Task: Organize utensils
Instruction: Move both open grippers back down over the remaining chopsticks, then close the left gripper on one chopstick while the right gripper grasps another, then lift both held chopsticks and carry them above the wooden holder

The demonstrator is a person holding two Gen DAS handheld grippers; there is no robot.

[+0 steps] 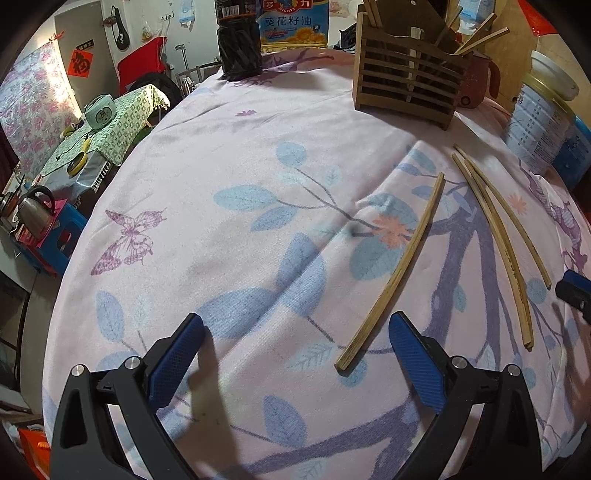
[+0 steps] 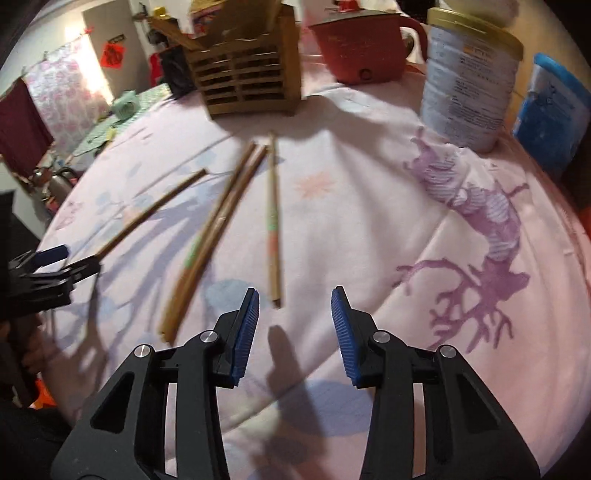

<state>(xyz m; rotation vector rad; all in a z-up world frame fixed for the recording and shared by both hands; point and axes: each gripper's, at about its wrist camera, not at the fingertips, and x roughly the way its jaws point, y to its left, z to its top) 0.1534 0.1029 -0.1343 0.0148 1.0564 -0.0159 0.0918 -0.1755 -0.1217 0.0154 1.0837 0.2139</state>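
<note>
Several wooden chopsticks lie loose on the flowered pink tablecloth (image 1: 229, 155). In the left wrist view a single chopstick (image 1: 399, 266) lies just ahead of my left gripper's right finger, and a touching pair (image 1: 495, 247) and one more lie further right. My left gripper (image 1: 297, 325) is open over bare cloth with nothing between its fingers. In the right wrist view my right gripper (image 2: 295, 295) is open above the cloth. The near end of a colour-banded chopstick (image 2: 274, 229) shows between its fingertips, untouched by the pads. A slatted wooden holder (image 1: 406, 81) (image 2: 247, 81) with chopsticks in it stands at the back.
A dark bottle (image 1: 238, 44) and an oil container (image 1: 293, 22) stand at the far edge. A tall tin (image 2: 469, 81), a red pot (image 2: 358, 48) and a blue pack (image 2: 554, 107) stand at the back right. The table drops off at the left, with a kettle (image 1: 33, 210) below.
</note>
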